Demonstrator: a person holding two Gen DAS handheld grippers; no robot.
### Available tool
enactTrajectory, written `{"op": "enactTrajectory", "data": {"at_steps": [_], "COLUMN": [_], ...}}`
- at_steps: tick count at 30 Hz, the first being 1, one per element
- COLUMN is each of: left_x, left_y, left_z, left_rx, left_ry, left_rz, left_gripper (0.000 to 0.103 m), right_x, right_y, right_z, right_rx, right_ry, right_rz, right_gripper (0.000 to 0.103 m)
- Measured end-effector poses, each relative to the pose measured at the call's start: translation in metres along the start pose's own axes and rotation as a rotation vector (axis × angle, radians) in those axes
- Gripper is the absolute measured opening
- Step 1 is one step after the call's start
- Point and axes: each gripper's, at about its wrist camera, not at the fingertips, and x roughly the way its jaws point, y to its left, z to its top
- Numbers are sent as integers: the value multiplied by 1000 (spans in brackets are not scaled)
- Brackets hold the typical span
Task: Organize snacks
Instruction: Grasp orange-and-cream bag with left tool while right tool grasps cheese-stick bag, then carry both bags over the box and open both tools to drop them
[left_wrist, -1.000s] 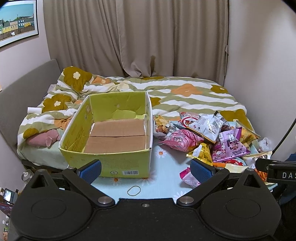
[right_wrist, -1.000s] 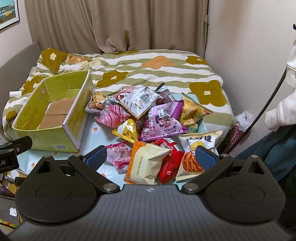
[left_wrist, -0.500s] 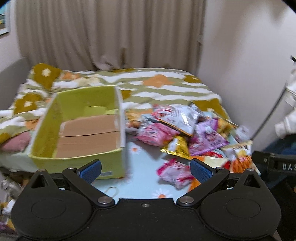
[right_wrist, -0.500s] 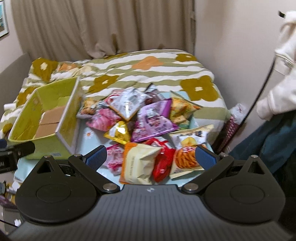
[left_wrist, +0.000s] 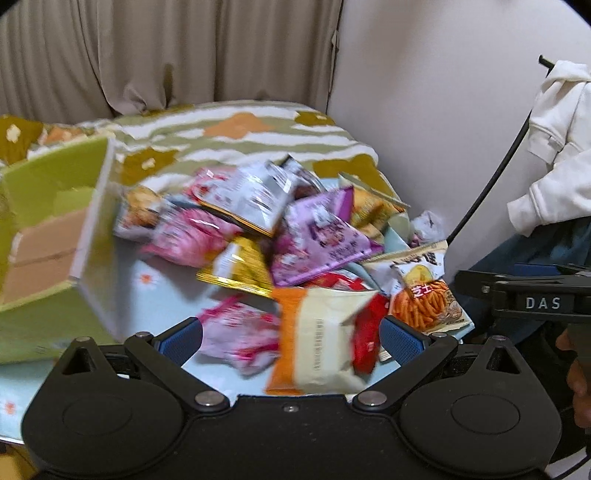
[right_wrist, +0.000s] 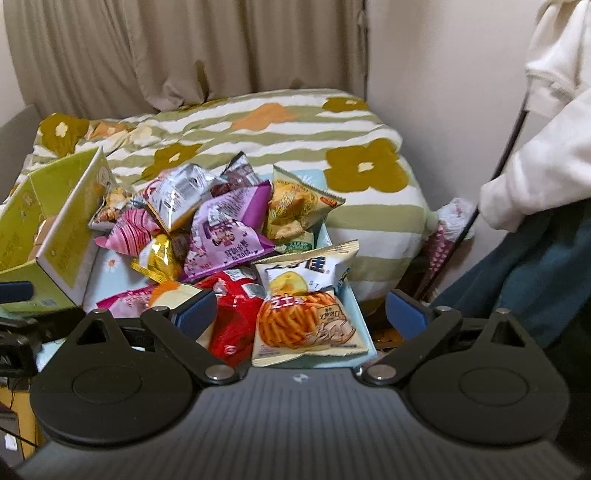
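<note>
- On the far left sits the green box (right_wrist: 51, 225). Its top is open, and I can see brown cardboard at the bottom. It rests on the light blue table (right_wrist: 109, 267), right beside the snacks.
- My left tongs (left_wrist: 291, 338) are spread wide and hold nothing. They hang over the near edge of the snack pile (left_wrist: 280, 236), just above the orange and cream bag (left_wrist: 317, 347). This view is blurry.
- In the middle of the pile lie a purple bag (right_wrist: 225, 236), a pink striped bag (right_wrist: 127, 234) and a gold bag (right_wrist: 159, 258).
- My right tongs (right_wrist: 301, 314) are spread wide too, and empty. The bag of orange sticks (right_wrist: 303, 314) lies between the tips, with the red bag (right_wrist: 236, 314) touching its left side.
- Behind is the flowery bed (right_wrist: 295, 147).
- On the right stands a person in a white sleeve (right_wrist: 546, 166).
</note>
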Motion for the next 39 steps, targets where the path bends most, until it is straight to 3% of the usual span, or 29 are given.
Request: {"op": "enactTrajectory", "data": {"at_steps": [6,15,20,28,39], "left_x": [54,105,111,107,92], "left_y": [-24,-26,-22,-22,-21], "left_z": [-7,-16,-16,-16,-16], "left_rx": [21,9,-28,-51,-96], "left_ry": [39,137,151,143,129], "left_rz": [49,75,44,57,93], "left_gripper": [101,82,71,67,66], "right_x": [50,97,109,118,112], "right_y": [-21,-28,-30,-39,-43], "right_z": [-1,1,3,2,2], "right_rx": [-23,-45,-53,-10,-1], "right_ry": [71,142,171,196,181], "right_rz": [103,194,213,248,249], "right_gripper": [100,96,95,93,69]}}
